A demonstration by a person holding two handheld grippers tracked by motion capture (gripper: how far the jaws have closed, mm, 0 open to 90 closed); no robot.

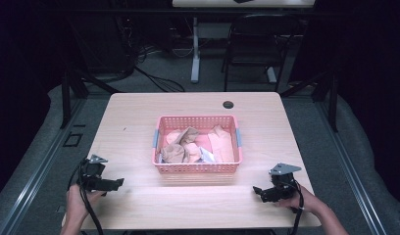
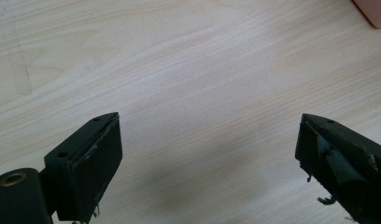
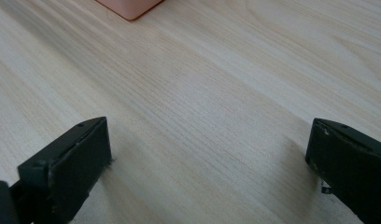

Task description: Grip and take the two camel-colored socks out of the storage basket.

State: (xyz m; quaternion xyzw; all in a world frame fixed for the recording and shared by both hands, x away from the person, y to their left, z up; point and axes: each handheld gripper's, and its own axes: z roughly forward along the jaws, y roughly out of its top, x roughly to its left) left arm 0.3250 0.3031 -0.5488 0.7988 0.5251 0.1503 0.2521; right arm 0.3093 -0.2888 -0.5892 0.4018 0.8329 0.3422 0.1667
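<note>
Pale wood-grain table [image 1: 139, 205] fills the near ground. The left gripper [image 1: 120, 182] sits at about 8 o'clock, the right gripper [image 1: 256, 190] at 4 o'clock, both with jaws spread wide over bare board. At centre stands the pink basket [image 1: 197, 168] of crumpled brown paper [image 1: 181, 144]. Beyond, at 12 o'clock, a dark chair [image 1: 254, 46] and grey floor [image 1: 163, 73].

A pink plastic basket [image 1: 197, 168] with latticed walls and a grey-blue handle at each short end is set upright near the middle of the pale wooden surface [image 1: 139, 122]. Crumpled brown paper [image 1: 181, 144] is heaped in its left half, pale pink pieces [image 1: 222, 143] are laid toward the right, and a small white scrap [image 1: 206, 155] is lodged near the front wall.
</note>
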